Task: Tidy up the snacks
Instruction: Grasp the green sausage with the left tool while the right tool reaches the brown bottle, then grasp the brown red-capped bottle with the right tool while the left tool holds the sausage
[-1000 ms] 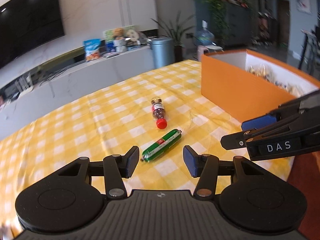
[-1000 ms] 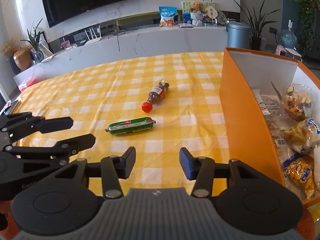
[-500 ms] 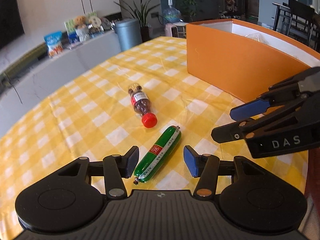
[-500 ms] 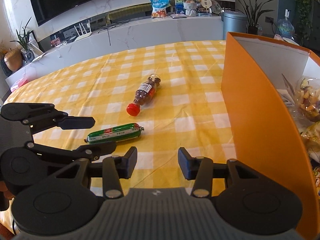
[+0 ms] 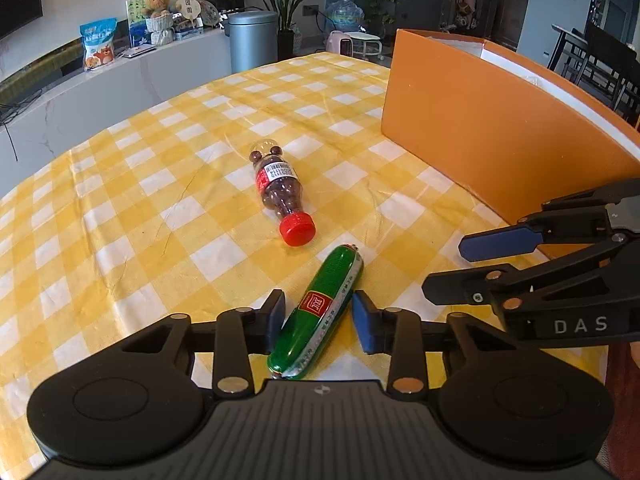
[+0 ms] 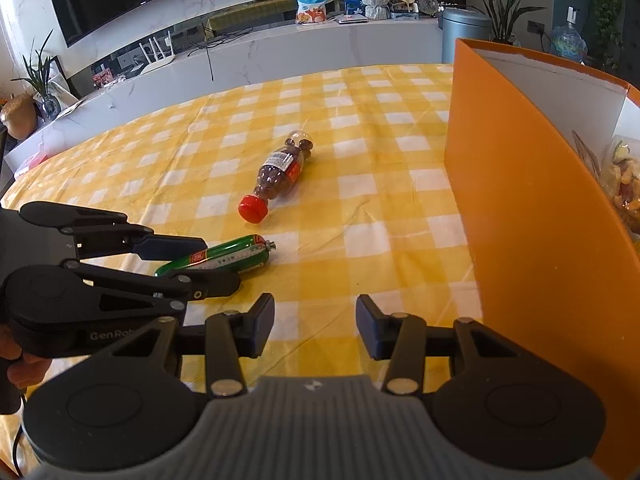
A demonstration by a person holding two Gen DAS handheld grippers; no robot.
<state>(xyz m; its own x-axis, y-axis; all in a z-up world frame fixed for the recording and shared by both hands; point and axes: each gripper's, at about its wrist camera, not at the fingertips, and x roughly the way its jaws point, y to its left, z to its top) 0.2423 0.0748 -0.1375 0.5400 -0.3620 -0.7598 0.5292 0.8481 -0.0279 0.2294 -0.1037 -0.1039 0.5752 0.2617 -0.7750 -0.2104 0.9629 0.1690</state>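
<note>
A green sausage stick (image 5: pixel 320 312) lies on the yellow checked tablecloth (image 5: pixel 160 200). My left gripper (image 5: pixel 318 320) straddles its near half, jaws narrowed close to its sides with small gaps showing. It also shows in the right wrist view (image 6: pixel 220 258), between the left gripper's fingers (image 6: pixel 172 246). A small candy bottle with a red cap (image 5: pixel 282 196) lies just beyond, also in the right wrist view (image 6: pixel 276 176). My right gripper (image 6: pixel 315 330) is open and empty above the cloth, beside the orange box (image 6: pixel 532 208).
The orange box (image 5: pixel 480 120) stands at the table's right and holds snack bags (image 6: pixel 624 176). A white counter with a snack bag and a grey bin (image 5: pixel 254 40) runs behind the table.
My left gripper has moved forward over the sausage and its jaws have narrowed around it. The right gripper has edged closer to the table and stays open.
</note>
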